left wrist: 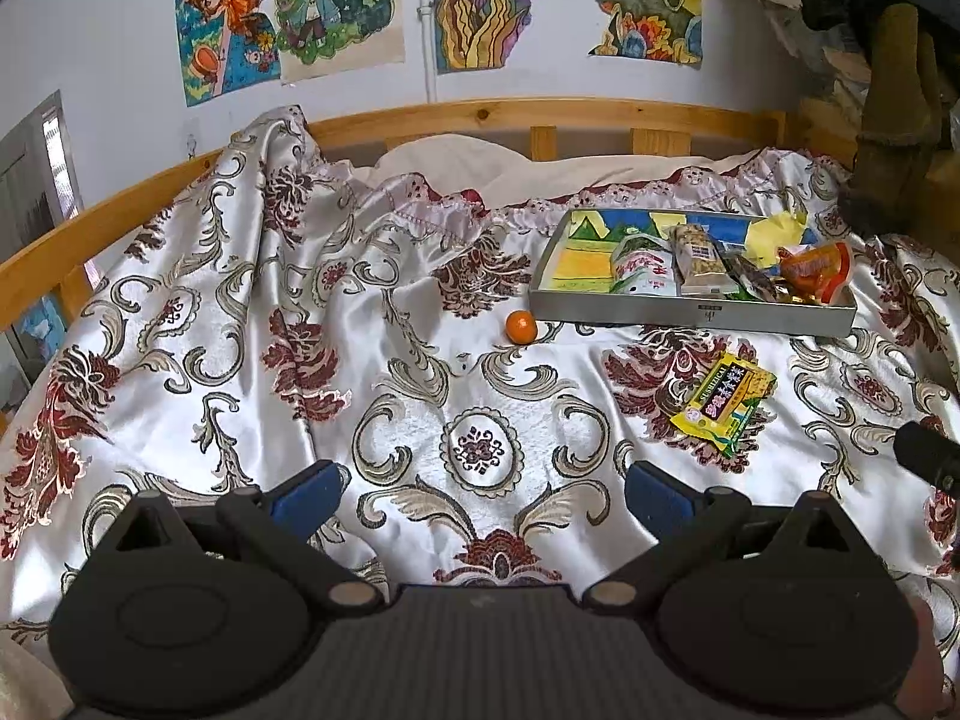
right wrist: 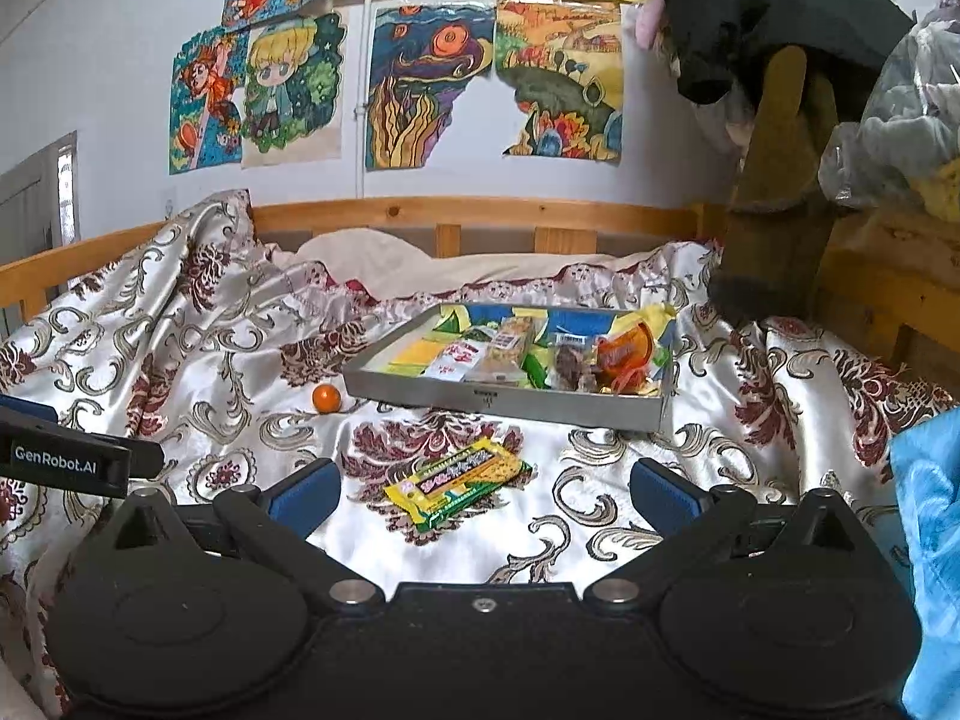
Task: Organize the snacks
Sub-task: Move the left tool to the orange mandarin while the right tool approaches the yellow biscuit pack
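Bed w/ shiny satin cover (left wrist: 420,312), floral pattern, wood rail behind.
Both my grippers, left (left wrist: 480,495) & right (right wrist: 483,495), hover wide, nothing held. 1 flat yellow snack pack (right wrist: 459,477) and 1 round orange (right wrist: 326,398) lie beside grey rectangular tray (right wrist: 510,405) w/ several wrapped snacks.

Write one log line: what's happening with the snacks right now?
left hand-held gripper open | right hand-held gripper open | yellow snack pack, orange outside tray

A glossy satin bedspread (left wrist: 420,360) lies inside a smooth wooden bed rail (left wrist: 510,114), bearing a matt grey cardboard-looking tray (right wrist: 510,402), a shiny plastic snack packet (right wrist: 459,474), and a glossy orange (left wrist: 520,326).
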### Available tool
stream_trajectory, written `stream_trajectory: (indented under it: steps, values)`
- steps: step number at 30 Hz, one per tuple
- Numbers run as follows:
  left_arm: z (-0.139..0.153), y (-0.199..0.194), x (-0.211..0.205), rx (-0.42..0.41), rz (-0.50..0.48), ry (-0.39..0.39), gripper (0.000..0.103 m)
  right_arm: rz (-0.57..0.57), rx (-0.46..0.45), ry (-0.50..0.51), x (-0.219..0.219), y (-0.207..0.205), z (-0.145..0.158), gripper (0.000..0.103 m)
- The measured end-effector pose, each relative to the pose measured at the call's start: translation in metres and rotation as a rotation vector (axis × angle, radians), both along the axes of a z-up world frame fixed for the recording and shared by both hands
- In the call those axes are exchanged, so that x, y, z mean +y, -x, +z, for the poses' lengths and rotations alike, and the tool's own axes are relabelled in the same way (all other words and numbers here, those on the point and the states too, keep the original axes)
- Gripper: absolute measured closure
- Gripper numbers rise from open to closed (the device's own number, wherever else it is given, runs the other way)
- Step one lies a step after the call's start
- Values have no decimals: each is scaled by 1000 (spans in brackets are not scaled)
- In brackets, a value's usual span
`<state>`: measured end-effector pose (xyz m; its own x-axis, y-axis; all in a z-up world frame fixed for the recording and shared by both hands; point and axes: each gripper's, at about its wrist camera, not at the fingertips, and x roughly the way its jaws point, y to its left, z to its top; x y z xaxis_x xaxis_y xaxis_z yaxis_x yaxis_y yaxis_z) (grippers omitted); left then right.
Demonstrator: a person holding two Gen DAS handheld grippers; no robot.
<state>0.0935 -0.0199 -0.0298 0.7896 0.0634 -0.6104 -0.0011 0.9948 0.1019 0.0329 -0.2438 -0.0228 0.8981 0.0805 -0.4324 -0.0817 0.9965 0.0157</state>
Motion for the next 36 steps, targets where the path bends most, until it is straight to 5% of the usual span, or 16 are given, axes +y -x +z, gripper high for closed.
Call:
stream_trajectory:
  steps: [18, 36]
  values:
    - [2, -27, -1, 66, -41, -10, 0, 15, 63, -14, 3, -15, -9, 1]
    - [-5, -83, 1, 35, -57, -42, 0, 43, 130, -32, 10, -64, -16, 1]
